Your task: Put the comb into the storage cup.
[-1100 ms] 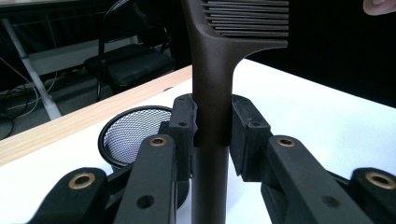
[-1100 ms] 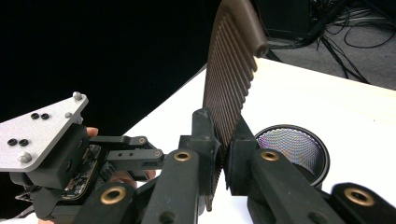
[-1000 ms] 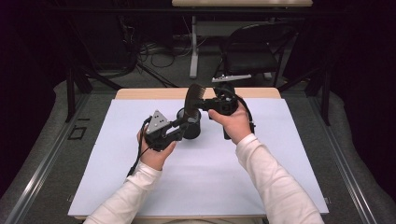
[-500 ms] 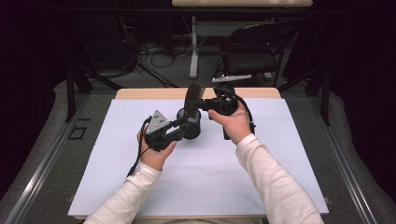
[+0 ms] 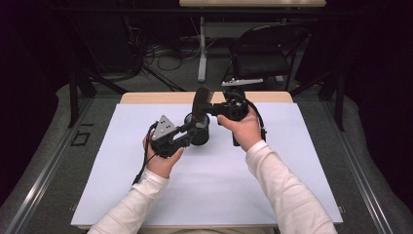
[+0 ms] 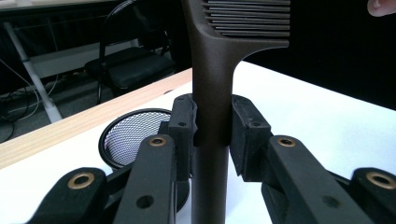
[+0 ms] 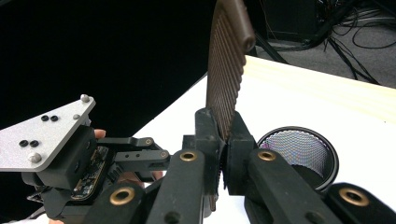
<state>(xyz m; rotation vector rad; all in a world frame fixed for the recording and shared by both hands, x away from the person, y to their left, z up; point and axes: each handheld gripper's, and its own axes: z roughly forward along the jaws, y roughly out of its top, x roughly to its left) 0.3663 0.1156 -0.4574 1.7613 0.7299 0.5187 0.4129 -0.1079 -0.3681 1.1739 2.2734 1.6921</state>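
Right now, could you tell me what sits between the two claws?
A brown comb, pinched by both the left claw and right claw, above the mesh cup, in the high view.

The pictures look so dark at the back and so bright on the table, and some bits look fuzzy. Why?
High view: the room behind is nearly black, while the white table cover glows evenly. Left gripper view: the comb held upright between the jaws is sharp, the chair behind a bit soft. Right gripper view: the background left of the comb is black, and the mesh cup looks slightly soft.

Dark brown comb [image 6: 212, 93], black mesh cup [image 7: 299, 154]
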